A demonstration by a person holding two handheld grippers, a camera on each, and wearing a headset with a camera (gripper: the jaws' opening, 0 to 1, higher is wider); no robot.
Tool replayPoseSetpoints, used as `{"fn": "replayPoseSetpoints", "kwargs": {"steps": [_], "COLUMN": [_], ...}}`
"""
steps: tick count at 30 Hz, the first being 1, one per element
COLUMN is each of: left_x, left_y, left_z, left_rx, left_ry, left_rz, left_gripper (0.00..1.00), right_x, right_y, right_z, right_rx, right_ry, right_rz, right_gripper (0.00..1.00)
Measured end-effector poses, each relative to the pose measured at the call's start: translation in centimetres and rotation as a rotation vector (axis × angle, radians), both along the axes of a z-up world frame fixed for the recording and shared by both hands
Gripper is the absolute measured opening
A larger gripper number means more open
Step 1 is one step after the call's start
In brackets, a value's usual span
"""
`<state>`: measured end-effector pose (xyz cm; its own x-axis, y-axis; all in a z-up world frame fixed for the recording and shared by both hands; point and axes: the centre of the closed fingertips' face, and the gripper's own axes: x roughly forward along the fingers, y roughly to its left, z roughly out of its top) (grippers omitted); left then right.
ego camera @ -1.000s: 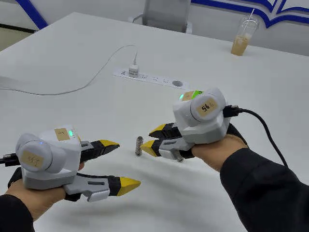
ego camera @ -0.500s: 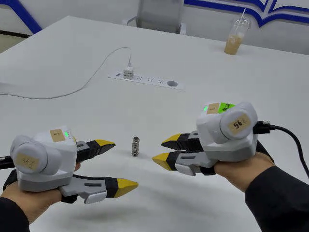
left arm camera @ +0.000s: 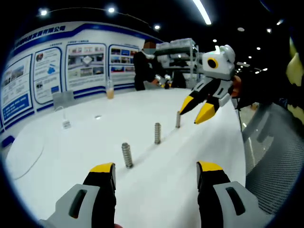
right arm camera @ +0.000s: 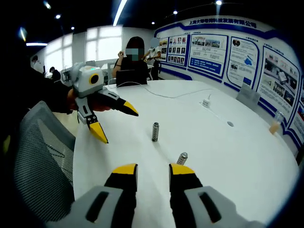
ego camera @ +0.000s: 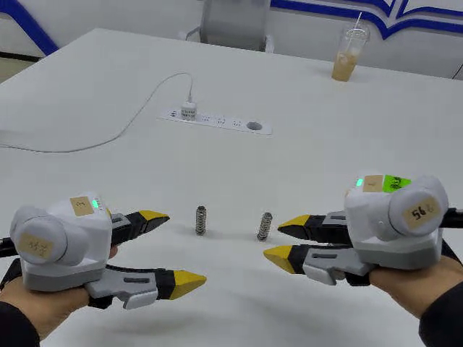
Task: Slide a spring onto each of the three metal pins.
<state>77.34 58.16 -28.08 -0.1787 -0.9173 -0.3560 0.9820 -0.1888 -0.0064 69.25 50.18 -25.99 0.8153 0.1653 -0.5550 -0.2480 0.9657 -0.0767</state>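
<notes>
One spring [ego camera: 200, 220] stood upright on the white table [ego camera: 304, 155], and a second spring [ego camera: 265, 226] stood just beside it, right off the right gripper's [ego camera: 283, 238] yellow tips. In the left gripper view a third spring [left arm camera: 178, 119] ended the row. The right gripper's jaws were parted, holding nothing. The left gripper [ego camera: 173, 247] was spread wide and empty. Beyond them lay a power strip [ego camera: 217, 121], and further back an iced drink cup [ego camera: 347, 54].

both hand-held grippers [ego camera: 184, 246] [ego camera: 273, 239] — jaws apart
</notes>
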Motion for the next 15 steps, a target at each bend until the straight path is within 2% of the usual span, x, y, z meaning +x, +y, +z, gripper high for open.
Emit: {"fn": "replayPoseSetpoints", "kwargs": {"steps": [15], "left_x": [-0.2], "left_y": [0.2], "left_z": [-0.1], "left_rx": [0.010], "left_ry": [0.001], "left_rz": [-0.002], "left_gripper": [0.72], "right_x": [-4.8], "right_y": [-5.1], "right_z": [-0.3], "right_rx": [0.004], "right_ry": [-0.024], "right_rz": [-0.155], "right_gripper": [0.31]}}
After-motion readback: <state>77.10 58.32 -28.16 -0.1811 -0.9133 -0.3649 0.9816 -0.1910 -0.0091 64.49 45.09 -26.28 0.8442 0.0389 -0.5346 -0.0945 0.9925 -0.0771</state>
